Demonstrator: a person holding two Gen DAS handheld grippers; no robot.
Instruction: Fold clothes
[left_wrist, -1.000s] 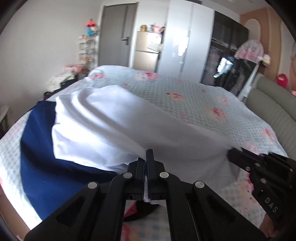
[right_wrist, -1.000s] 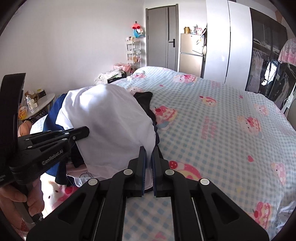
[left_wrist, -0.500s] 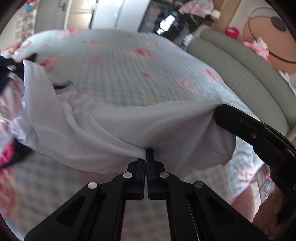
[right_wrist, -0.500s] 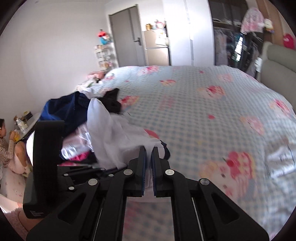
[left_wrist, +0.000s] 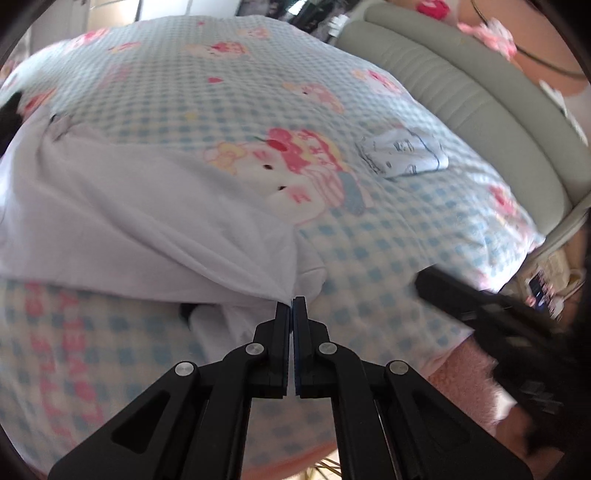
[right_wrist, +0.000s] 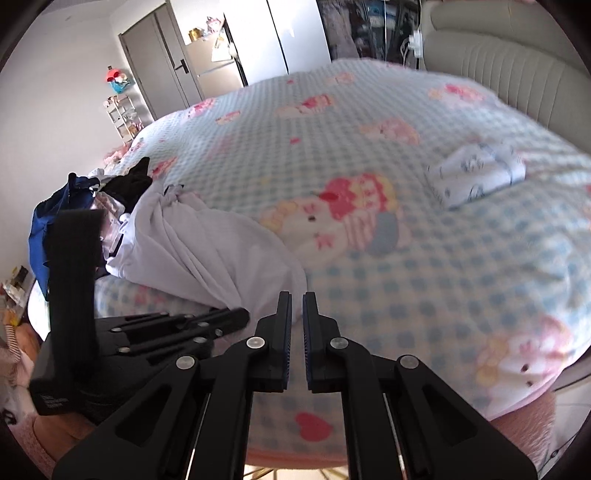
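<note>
Your left gripper (left_wrist: 292, 300) is clamped tight, its two black fingers pressed together on a pinched corner of the white garment (left_wrist: 147, 221). From that corner the cloth fans out in long creases to the left across the checked bedspread (left_wrist: 388, 240) and lies on it, bunched rather than flat.

Your right gripper (right_wrist: 296, 295) has its jaws just parting, a narrow slit of bedspread showing between the blue pads. Nothing sits in that slit; the white garment (right_wrist: 221, 254) ends just to the left of the left finger, near it but not between the pads (whether the hem brushes the outer side of that finger, the blur does not let you tell).

Take the cartoon cat print with the red bow (right_wrist: 332, 218) as your marker on the bedspread. The white garment lies just left of it, its near edge overlapping the print's lower left corner in the left wrist view. A small folded white piece with blue line drawings (right_wrist: 476, 177) rests on the bedspread to the right of the print, well apart from the white garment. Farther left of the print, past the garment, a pile holds a black item (right_wrist: 129, 184) and a dark blue cloth (right_wrist: 40, 229). Beyond the print, along the bed's right side, runs the padded grey headboard (left_wrist: 480, 107).
</note>
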